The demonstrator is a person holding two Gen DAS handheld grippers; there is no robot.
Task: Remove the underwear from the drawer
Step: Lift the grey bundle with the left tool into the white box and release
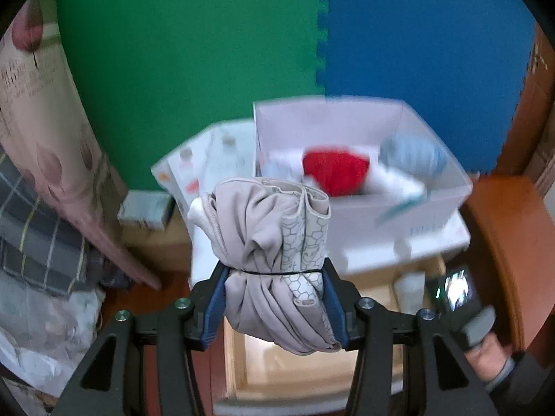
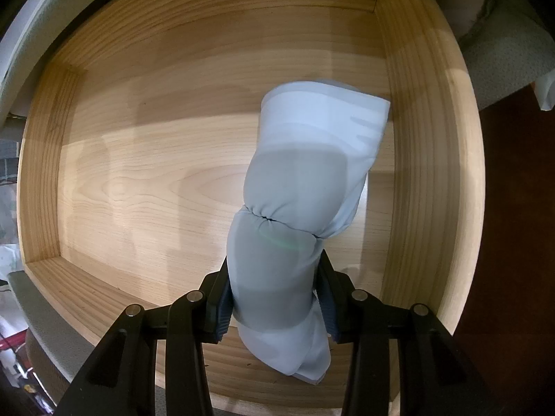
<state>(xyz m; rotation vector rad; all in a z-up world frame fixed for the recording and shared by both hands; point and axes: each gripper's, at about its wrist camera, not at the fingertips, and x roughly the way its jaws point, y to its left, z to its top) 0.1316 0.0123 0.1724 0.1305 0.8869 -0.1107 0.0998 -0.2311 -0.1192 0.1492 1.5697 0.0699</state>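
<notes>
Underwear in two rolled bundles was being handled at this moment. The left gripper [image 1: 275,298] pinched a beige rolled underwear [image 1: 274,242], bound by a thin black band, holding it in the air in front of a white bin [image 1: 399,215] that held red and pale blue cloth. The right gripper [image 2: 275,298] pointed down into the wooden drawer [image 2: 430,173] and clamped a pale blue rolled underwear [image 2: 305,187], also banded, which stood close above the drawer's floor.
</notes>
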